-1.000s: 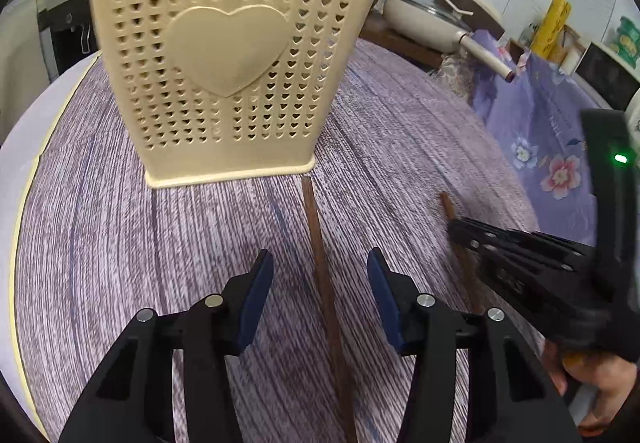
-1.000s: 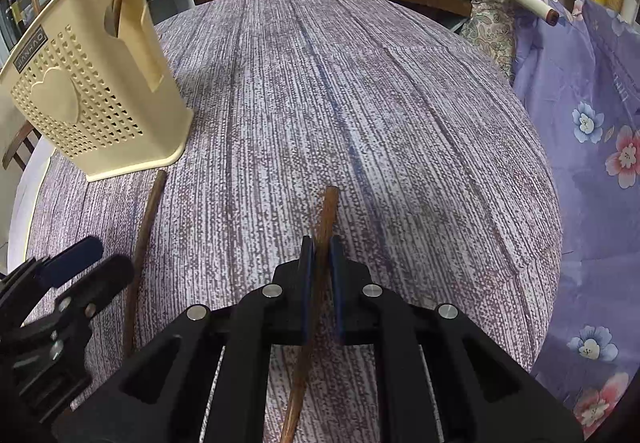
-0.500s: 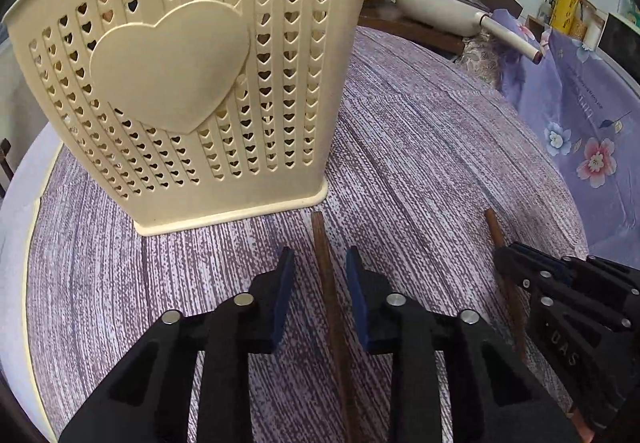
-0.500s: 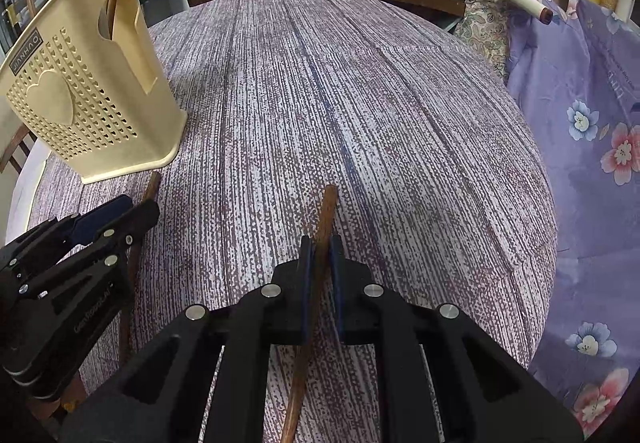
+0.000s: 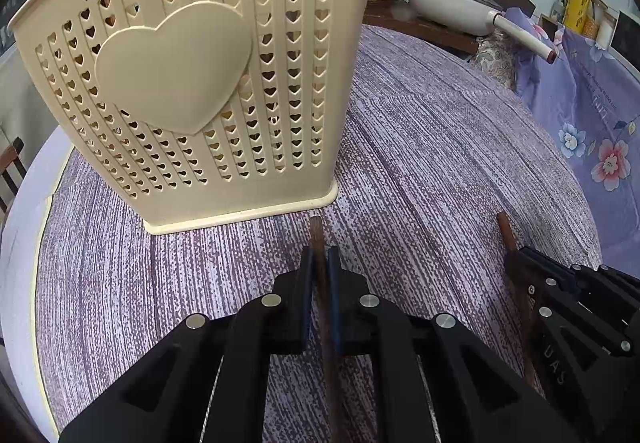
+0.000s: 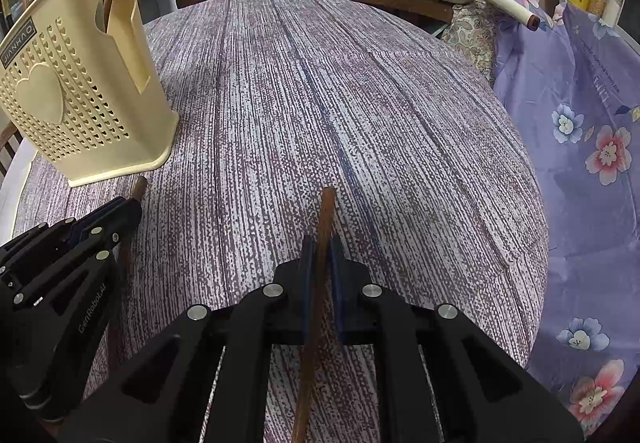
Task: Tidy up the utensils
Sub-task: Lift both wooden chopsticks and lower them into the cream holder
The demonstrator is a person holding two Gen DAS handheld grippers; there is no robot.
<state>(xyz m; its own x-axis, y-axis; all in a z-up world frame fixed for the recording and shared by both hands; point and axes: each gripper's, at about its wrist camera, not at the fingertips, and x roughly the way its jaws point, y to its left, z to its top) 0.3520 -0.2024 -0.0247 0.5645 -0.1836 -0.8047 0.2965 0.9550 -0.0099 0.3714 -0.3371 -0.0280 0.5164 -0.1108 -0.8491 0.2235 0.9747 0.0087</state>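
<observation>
Utensil holder [image 5: 192, 83] and two chopsticks on the purple striped tablecloth [image 6: 360, 103].

The cream holder stands upright at the cloth's left side — the left gripper [image 5: 320, 263] is pressed onto the dark chopstick [image 5: 316, 231], whose tip lies just beside the holder's base. The right gripper [image 6: 322, 247] pinches the brown chopstick [image 6: 326, 215] — it points toward the table's middle, well apart from the holder.

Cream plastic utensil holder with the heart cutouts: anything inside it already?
Through the side slot of the cream plastic utensil holder, a brown wooden handle shows. The perforated walls hide whatever else is inside.
</observation>
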